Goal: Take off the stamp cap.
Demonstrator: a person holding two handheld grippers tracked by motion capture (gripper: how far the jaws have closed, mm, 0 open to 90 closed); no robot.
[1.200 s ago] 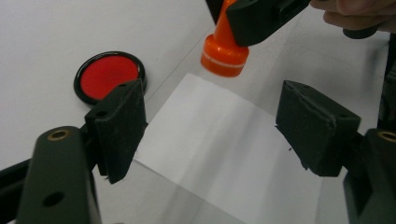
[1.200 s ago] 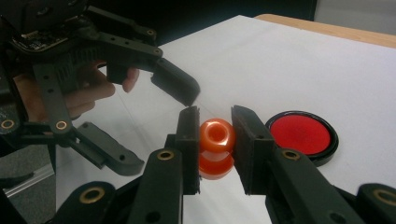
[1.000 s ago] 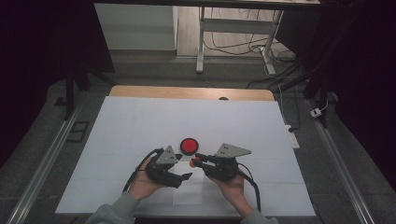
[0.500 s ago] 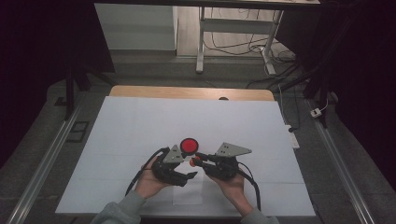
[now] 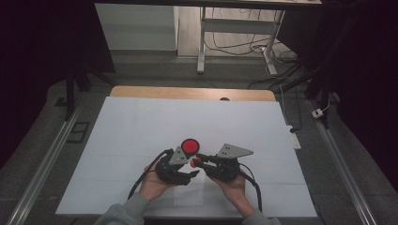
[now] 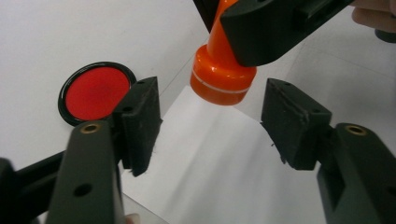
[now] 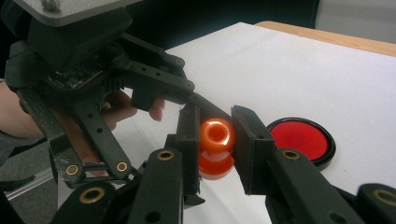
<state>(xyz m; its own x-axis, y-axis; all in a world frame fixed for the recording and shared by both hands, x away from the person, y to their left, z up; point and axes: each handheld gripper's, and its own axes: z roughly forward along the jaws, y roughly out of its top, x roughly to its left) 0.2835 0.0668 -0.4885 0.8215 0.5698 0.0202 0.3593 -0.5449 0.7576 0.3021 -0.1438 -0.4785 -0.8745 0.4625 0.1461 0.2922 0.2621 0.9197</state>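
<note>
1. White paper (image 5: 141, 126) covers the big table, and a smaller white sheet (image 6: 219, 172) lies on it close to the person.
2. Two hands come in from the near edge. The left gripper (image 5: 185, 174) sits over the small sheet. Its jaws are apart and have just been closing, with nothing between them.
3. The right gripper (image 5: 196, 161) is just beside it. Its jaws are clamped on the handle of an orange stamp (image 7: 215, 147).
4. The stamp's round foot points down at the small sheet and hangs above it, just in front of the left gripper's jaws.
5. A round red ink pad (image 5: 189, 146) with a black rim lies on the white paper, just past the grippers.
6. Farther back, a strip of bare wood (image 5: 187, 93) shows at the far edge of the table.
7. Behind the table the room is dark. A grey floor (image 5: 234, 70), white metal legs (image 5: 202, 42) and loose cables (image 5: 234, 37) are there.
</note>
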